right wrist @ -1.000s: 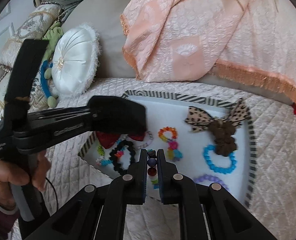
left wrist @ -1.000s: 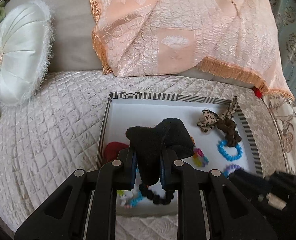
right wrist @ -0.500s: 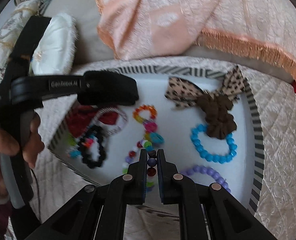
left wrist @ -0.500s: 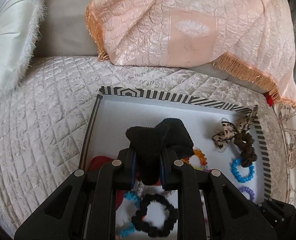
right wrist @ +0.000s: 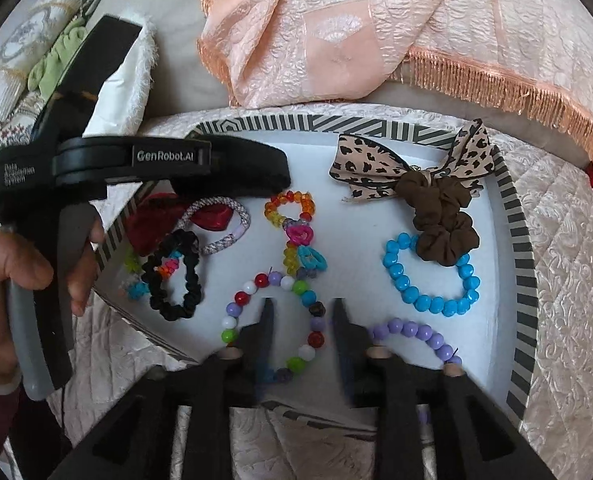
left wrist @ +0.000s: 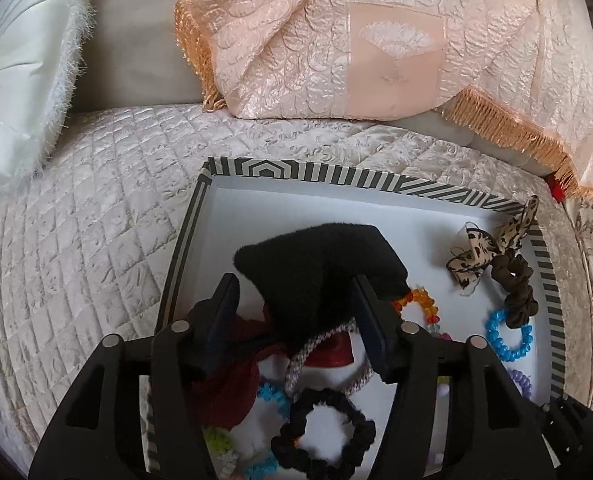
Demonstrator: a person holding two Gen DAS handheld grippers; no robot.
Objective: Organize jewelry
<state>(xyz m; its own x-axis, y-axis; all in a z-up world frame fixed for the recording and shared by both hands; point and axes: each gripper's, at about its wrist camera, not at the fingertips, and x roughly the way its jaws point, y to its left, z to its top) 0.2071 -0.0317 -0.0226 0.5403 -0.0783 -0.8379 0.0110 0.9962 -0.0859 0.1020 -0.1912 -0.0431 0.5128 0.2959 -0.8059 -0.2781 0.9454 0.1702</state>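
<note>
Both grippers are opening over the striped tray [right wrist: 521, 236] of jewelry.

The left gripper [left wrist: 296, 312] is spreading its jaws wide; the black fabric piece [left wrist: 320, 264] is sitting between them, touching the right-hand finger and clear of the other, above the tray's left end. The right gripper [right wrist: 301, 312] is parting its jaws at the tray's near edge, and the multicoloured bead bracelet [right wrist: 274, 320] is lying flat on the tray floor with its right-hand arc passing between the fingers; whether the pads are touching it cannot be told. Right of this gripper, at the tray's near edge, the purple bead bracelet [right wrist: 412, 330] is lying; the blue bead bracelet [right wrist: 432, 276] is lying just beyond it, touching the brown scrunchie [right wrist: 442, 220]. The black scrunchie [right wrist: 174, 274] is lying at the tray's left end.
</note>
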